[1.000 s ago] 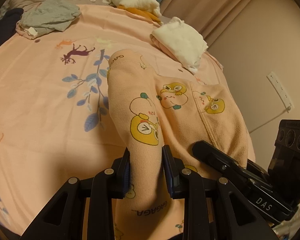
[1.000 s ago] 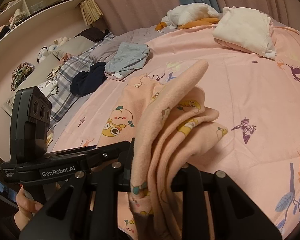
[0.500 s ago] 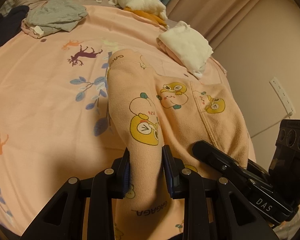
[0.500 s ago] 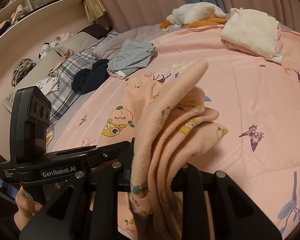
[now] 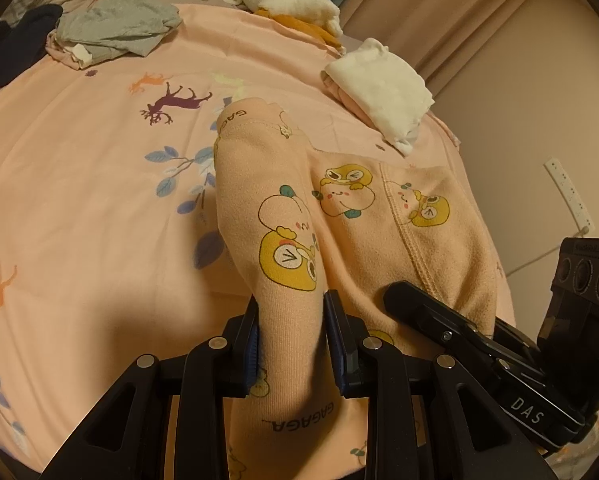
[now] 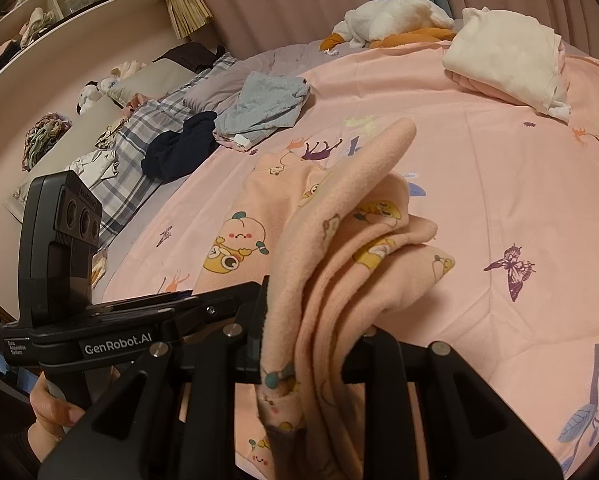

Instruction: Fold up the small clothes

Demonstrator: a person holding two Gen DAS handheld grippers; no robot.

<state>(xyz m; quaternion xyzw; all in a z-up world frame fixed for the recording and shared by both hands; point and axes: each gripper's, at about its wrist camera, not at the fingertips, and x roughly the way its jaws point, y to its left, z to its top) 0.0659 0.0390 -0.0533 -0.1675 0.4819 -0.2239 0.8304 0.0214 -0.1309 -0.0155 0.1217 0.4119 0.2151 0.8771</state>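
Left gripper (image 5: 291,344): jaws narrowed onto a fold of the peach cartoon-print garment (image 5: 339,220), blue pads pressing the cloth from both sides at lower centre of the left wrist view. Right gripper (image 6: 311,344): jaws clamped on a thick bunched wad of the same garment (image 6: 339,248), lower centre of the right wrist view; layers flop over the far finger. Garment spreads across the pink bedspread (image 5: 79,200). White folded pile (image 5: 383,92) upper right, well apart. Grey clothing (image 5: 115,28) upper left.
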